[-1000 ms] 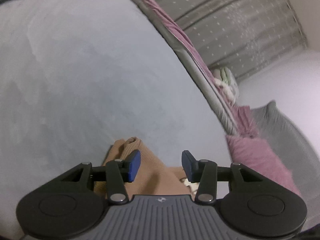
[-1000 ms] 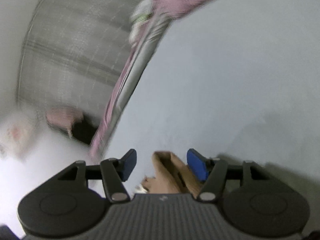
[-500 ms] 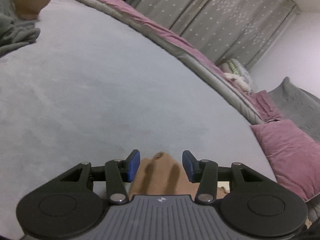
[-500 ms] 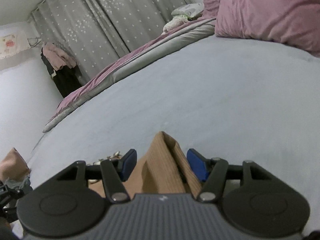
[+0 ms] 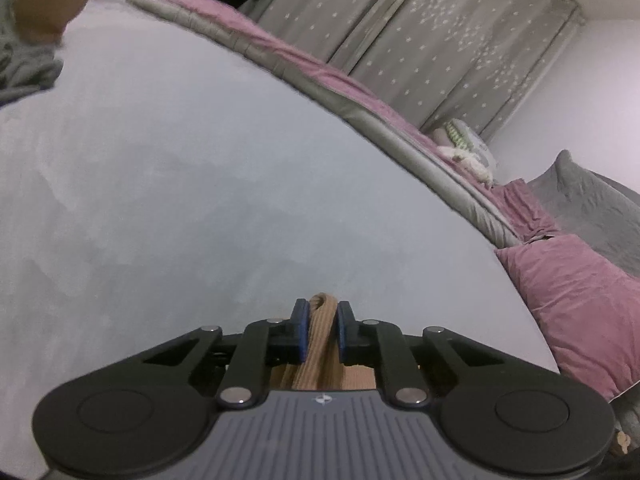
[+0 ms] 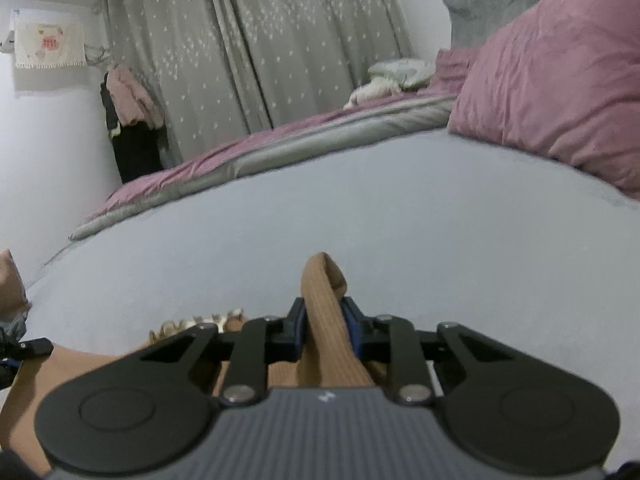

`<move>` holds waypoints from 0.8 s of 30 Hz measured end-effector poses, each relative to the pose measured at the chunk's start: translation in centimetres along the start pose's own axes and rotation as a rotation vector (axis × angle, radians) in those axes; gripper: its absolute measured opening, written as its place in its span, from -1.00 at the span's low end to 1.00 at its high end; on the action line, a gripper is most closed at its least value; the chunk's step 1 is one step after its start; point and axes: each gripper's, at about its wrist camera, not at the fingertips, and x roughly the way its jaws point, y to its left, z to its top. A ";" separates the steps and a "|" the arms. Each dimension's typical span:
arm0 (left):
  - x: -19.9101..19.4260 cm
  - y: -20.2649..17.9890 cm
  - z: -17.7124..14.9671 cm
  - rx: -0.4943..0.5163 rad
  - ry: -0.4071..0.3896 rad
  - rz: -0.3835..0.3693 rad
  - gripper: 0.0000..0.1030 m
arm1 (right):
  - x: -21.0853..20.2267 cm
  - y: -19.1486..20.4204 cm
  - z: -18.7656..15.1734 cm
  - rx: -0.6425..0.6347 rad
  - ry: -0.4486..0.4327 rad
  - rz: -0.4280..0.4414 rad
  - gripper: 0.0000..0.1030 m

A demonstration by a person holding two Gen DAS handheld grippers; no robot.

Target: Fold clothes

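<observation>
Both grippers are pinched tight on the same tan ribbed garment (image 6: pixel 324 320). In the left wrist view the left gripper (image 5: pixel 322 330) has a narrow fold of it squeezed between its blue pads, the cloth poking just past the tips. In the right wrist view the right gripper (image 6: pixel 323 320) clamps a taller fold that stands up beyond its fingers, with more of the garment trailing near and to the left below the tool. The garment sits at the near edge of the grey bed (image 6: pixel 400 208); open bedspread stretches far ahead of both grippers, so laying it out likely means carrying it forward. Each hand has its own bit; neither seems nearer. A pink pillow (image 6: pixel 552 80) lies far right. No readable writing or brand is visible, only a small moulded mark on each tool body
</observation>
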 end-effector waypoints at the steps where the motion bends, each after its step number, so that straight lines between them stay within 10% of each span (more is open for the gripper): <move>1: -0.2 -0.1 0.0 0.002 -0.017 -0.008 -0.77 | -0.3 0.0 0.1 -0.002 -0.017 -0.005 -0.63; 18: 3.9 0.1 -1.9 0.104 -0.012 0.092 -0.59 | 1.7 -0.7 -1.1 -0.019 0.073 -0.102 -0.60; 24: 3.1 -0.9 -1.5 0.098 -0.012 0.120 -0.34 | 0.9 -0.3 -0.9 -0.021 0.065 -0.137 -0.12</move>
